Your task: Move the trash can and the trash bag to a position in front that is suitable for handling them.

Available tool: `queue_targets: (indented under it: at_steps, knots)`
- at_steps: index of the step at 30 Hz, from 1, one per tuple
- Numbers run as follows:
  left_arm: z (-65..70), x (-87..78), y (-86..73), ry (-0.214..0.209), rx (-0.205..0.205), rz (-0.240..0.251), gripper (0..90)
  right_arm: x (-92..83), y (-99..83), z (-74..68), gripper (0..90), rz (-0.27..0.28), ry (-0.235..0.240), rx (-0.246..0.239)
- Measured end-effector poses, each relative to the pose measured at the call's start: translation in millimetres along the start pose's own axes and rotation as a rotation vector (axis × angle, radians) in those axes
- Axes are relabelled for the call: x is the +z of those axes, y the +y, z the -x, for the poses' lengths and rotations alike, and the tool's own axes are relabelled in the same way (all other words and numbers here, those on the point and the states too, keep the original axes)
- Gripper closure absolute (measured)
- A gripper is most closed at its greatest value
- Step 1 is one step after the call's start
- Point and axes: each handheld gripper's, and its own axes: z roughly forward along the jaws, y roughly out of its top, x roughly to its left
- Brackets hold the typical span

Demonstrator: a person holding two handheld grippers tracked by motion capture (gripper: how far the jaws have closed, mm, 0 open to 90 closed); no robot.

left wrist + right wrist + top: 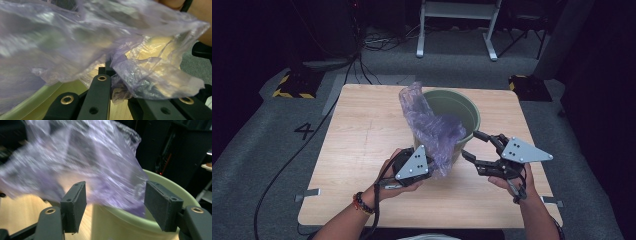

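Your left gripper (pixel 432 167) clamps the purple bag (pixel 432 125) at the green bin (pixel 464 107); your right gripper (pixel 472 146) stands apart, empty.

One sign can be read: a dark figure "4" (pixel 304 131) on the grey floor (pixel 252 165) to the left of the table (pixel 362 125) (as the high view shows it), near the table's left edge. Farther back on the floor, a black-and-yellow hazard-striped base (pixel 292 86) carries warning stripes but no letters. The two gripper views give no legible text, label or brand.
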Motion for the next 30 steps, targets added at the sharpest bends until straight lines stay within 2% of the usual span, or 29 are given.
queue_targets:
  at_steps: [5, 8, 10, 13, 16, 17, 19, 21, 24, 27, 29, 30]
  knots:
    - [0.4, 2.8, 0.5, 0.005, 0.008, -0.003, 89.3, 0.6, 8.1, -14.1, 34.0, -0.002, 0.048, -0.035]
    - [0.8, 4.5, 0.3, 0.006, 0.008, -0.005, 89.3, 1.4, 6.0, -19.7, 33.7, -0.018, 0.064, -0.034]
    - [0.6, 5.2, 0.0, 0.007, 0.005, -0.005, 89.4, 1.6, 4.4, -23.6, 33.3, -0.015, 0.092, -0.025]
    - [0.1, 5.6, 0.1, 0.012, 0.004, -0.007, 89.4, 3.5, 3.7, -28.0, 32.9, -0.014, 0.131, -0.038]
    - [-0.3, 5.9, 0.4, 0.017, 0.007, -0.010, 89.3, 8.7, 1.6, -32.5, 40.1, -0.047, 0.170, -0.084]
    - [-0.3, 6.3, 0.3, 0.018, 0.006, -0.010, 89.4, 11.0, 0.8, -33.6, 43.4, -0.054, 0.167, -0.093]
    - [-0.3, 7.0, 0.0, 0.017, 0.004, -0.009, 89.3, 14.1, -0.4, -33.6, 58.5, -0.061, 0.187, -0.096]
    - [0.5, 7.4, -0.2, 0.022, 0.009, -0.014, 89.3, 16.0, -0.8, -32.4, 70.5, -0.064, 0.184, -0.091]
    - [0.4, 7.0, -0.4, 0.025, 0.011, -0.015, 89.2, 15.3, -0.1, -31.2, 82.2, -0.048, 0.191, -0.082]
    - [0.9, 6.3, -1.1, 0.026, 0.009, -0.012, 88.8, 14.6, 1.0, -31.6, 89.3, -0.053, 0.172, -0.090]
    - [2.6, 5.4, -1.3, 0.035, 0.011, -0.020, 84.1, 14.9, 0.7, -31.0, 90.0, -0.058, 0.153, -0.085]
    - [4.1, 4.0, -1.5, 0.023, 0.016, -0.015, 83.3, 14.7, 0.2, -30.0, 90.0, -0.055, 0.150, -0.083]
